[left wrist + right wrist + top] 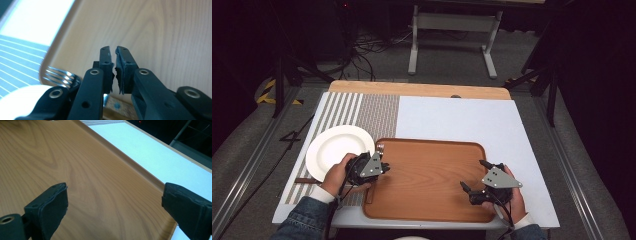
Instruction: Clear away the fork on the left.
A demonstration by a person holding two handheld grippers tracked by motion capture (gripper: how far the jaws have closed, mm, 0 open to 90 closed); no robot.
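Note:
A wooden tray (432, 200) lies on the near half of the table. Left of it a white plate (332, 147) rests on a striped placemat (362, 110). My left gripper (386, 167) hovers at the tray's left rim, its jaws shut with only a thin slit and nothing seen between the tips (113, 53). Just under it lies a fork (61, 77) with a wooden handle (117, 106), its tines at the tray's far left corner (379, 148). My right gripper (473, 174) stands wide open above the tray's right part (115, 197), holding nothing.
A white cover (462, 115) spans the tabletop beyond and to the right of the tray. A dark brown handle (304, 180) lies on the placemat near the plate's front edge. A table frame (454, 30) and cables stand on the floor behind.

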